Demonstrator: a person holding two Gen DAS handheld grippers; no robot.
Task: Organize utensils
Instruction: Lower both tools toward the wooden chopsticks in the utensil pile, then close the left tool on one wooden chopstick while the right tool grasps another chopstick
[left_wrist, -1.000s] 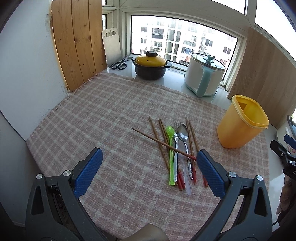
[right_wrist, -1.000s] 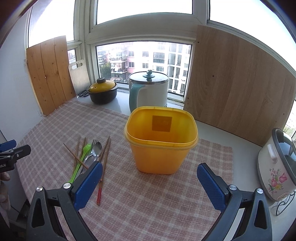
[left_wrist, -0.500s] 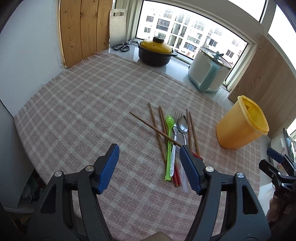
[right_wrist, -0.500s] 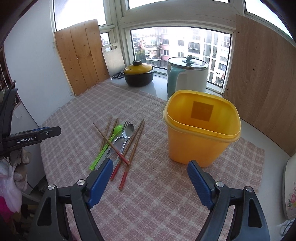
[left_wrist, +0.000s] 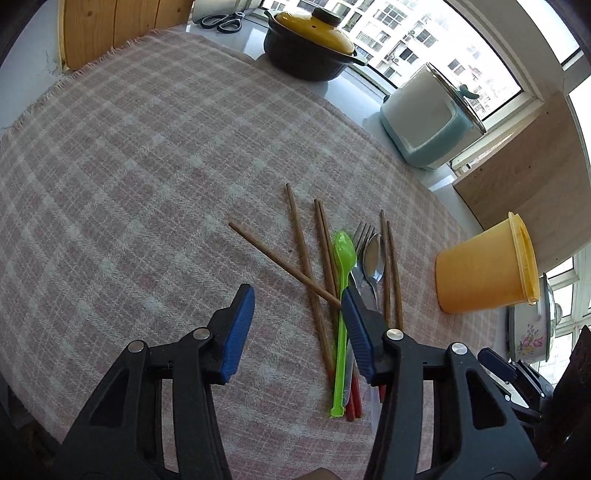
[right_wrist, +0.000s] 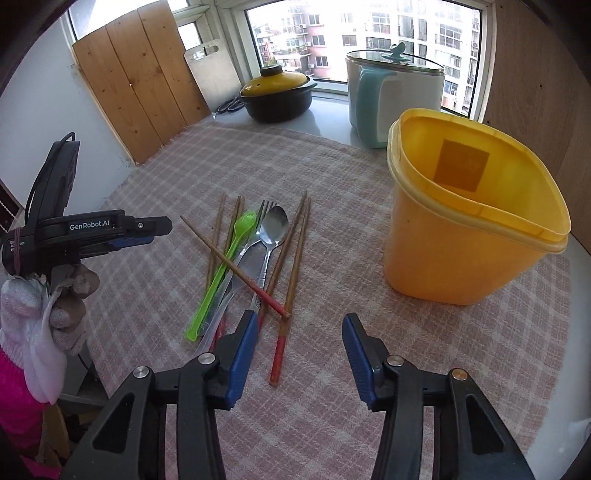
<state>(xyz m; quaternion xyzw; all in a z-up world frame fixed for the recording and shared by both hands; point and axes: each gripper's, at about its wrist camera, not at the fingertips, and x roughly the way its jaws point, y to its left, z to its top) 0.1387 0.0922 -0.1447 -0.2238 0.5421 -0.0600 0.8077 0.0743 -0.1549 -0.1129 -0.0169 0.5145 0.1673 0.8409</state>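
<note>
Closing now, both empty: left tool (left_wrist: 297, 325) and right tool (right_wrist: 299, 345), lowered nearer the chopsticks (right_wrist: 291, 273), ready for picking.

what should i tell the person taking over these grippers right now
Left gripper: empty, fingers closing, over the cloth beside the pile.
Right gripper: empty, fingers closing, at the near end of the pile.
Chopsticks, green spoon, metal spoon and fork lie loose on the checked cloth.
Yellow container stands upright.
Done: nothing in it that shows.
Left: all utensils.

Green spoon (left_wrist: 343, 254), yellow container (right_wrist: 469, 218)
</note>
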